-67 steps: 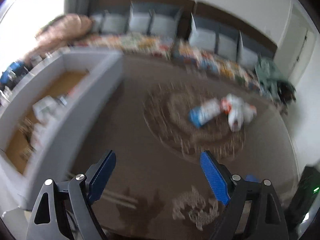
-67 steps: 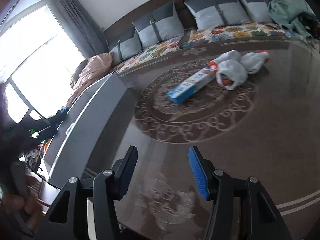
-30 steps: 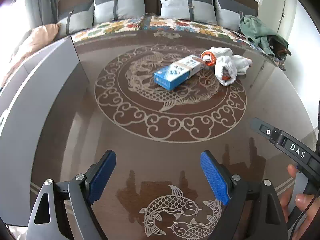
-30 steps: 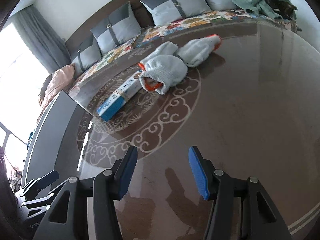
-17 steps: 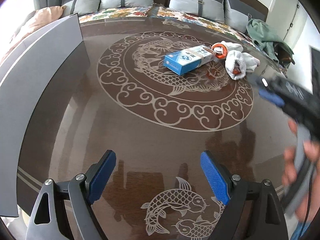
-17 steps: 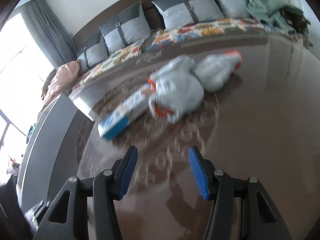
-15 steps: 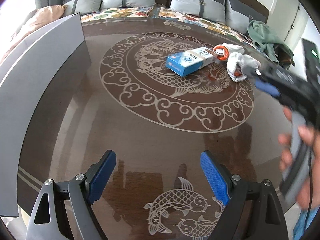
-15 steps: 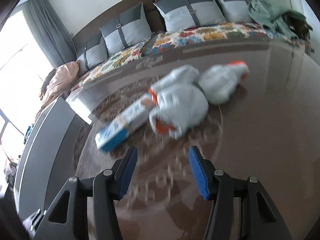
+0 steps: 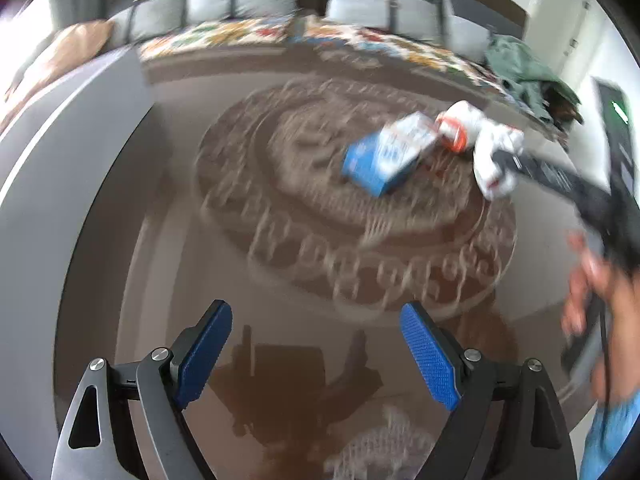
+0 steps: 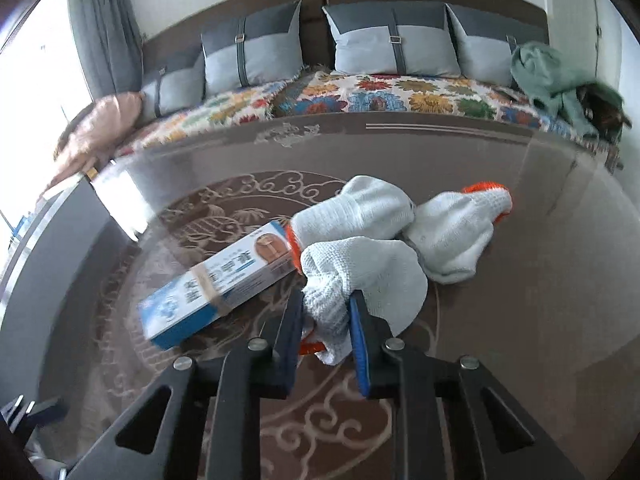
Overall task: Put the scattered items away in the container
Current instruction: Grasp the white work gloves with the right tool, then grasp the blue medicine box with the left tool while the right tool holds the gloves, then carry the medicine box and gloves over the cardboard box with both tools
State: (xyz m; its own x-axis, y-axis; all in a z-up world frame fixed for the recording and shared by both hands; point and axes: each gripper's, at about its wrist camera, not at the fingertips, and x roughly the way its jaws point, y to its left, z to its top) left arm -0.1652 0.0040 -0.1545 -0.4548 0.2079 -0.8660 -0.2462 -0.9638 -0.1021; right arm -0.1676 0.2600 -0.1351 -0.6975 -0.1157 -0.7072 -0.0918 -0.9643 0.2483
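a: going left to right, what's there?

b: the grey container (image 9: pixel 60 184) sits at the left of the table (image 9: pixel 168 264). the left hand-held gripper (image 9: pixel 316 344) hangs spread and empty over it. the blue box (image 10: pixel 218 280) lies mid-table, and just right of it, touching, is the pile of white gloves (image 10: pixel 400 236).

a: and the right hand-held gripper (image 10: pixel 325 320)?

b: pinching the near glove (image 10: pixel 360 276) at its bunched cuff end.

a: how should the lift go?

b: i'd raise it straight and slowly, since the cloth is limp and may drag the other gloves or nudge the box. then carry it left to the container.

a: what differs from half a second ago?

b: then the right one was spread above the pile; now it's down and closed on cloth. the left view has gone blurry.
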